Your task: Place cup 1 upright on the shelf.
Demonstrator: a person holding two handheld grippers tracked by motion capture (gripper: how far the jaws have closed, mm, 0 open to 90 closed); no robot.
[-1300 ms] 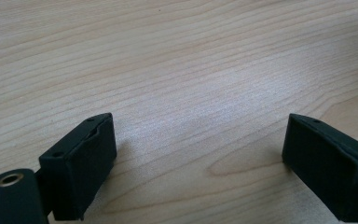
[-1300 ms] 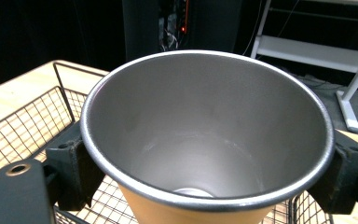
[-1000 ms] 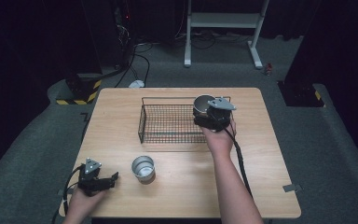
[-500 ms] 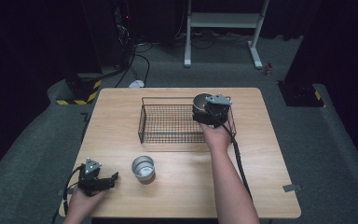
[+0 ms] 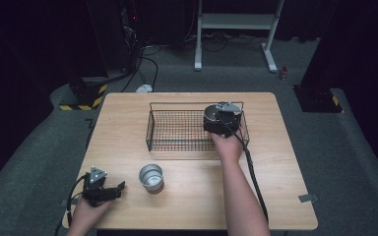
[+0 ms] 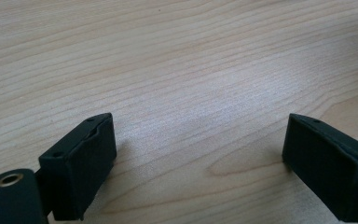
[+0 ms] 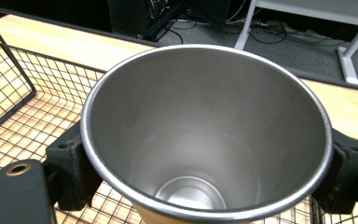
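A rectangular light wooden table (image 5: 128, 118) with rounded corners stands on grey carpet, and everything else sits on or above it. On its far half lies a black wire basket (image 5: 177, 130), a long shallow rectangular tray of fine mesh whose grid also shows in the right gripper view (image 7: 14, 102).

The person's right forearm reaches forward from the near edge to the basket's right end, where the right hand (image 5: 228, 146) holds the right gripper (image 5: 221, 119) over that end of the basket. In the right gripper view its two black jaws press against opposite sides of a tall stainless-steel cup (image 7: 205, 135), pinching it just below the rim, with the open mouth facing the camera and the mesh floor visible beneath. Whether the cup's base touches the basket floor cannot be told.

A second, shorter shiny metal cup (image 5: 151, 177) stands upright on the near half of the table, well apart from the basket and just right of the left gripper (image 5: 109, 191). That black gripper rests low at the near left corner in the person's left hand (image 5: 86, 209), a grey three-cornered plate on top. In the left gripper view its jaws are spread wide over bare wood grain, with nothing between them.
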